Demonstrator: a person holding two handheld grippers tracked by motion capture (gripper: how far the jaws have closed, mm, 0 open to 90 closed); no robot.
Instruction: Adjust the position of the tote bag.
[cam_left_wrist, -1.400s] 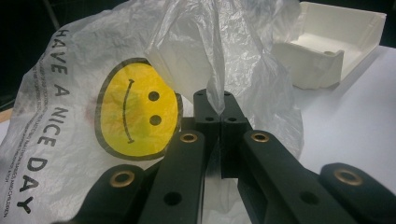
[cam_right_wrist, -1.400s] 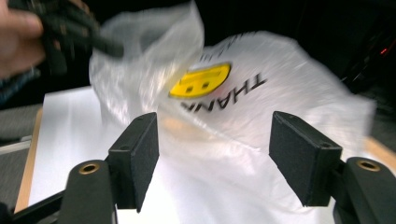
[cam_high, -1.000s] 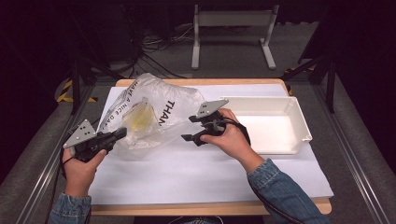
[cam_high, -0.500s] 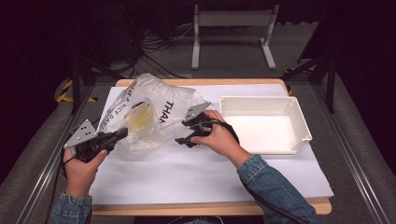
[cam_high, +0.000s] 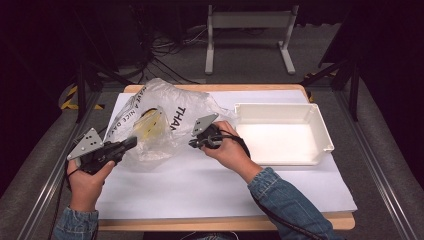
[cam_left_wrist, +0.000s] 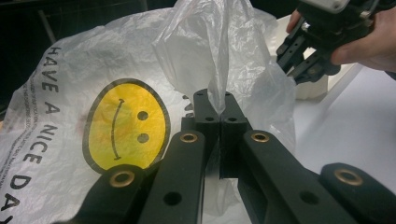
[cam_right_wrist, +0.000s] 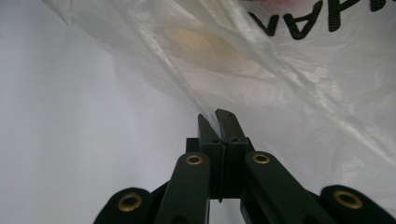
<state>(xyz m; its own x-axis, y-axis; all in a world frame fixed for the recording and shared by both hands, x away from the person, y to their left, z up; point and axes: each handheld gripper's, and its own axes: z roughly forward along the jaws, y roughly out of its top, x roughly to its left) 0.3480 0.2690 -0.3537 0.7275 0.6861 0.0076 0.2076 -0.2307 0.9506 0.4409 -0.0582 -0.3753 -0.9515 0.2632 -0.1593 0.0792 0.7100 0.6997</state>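
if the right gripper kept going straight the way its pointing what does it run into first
The plastic bag. The right gripper already has its jaws closed on a fold of the film, so going on would likely push deeper into the bag, toward the pale round thing inside; depth there is unclear.

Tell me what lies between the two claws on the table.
The clear plastic bag with its yellow smiley face spans the gap in the high view. The left claw is shut on a fold of it; the right claw pinches its film at the other side.
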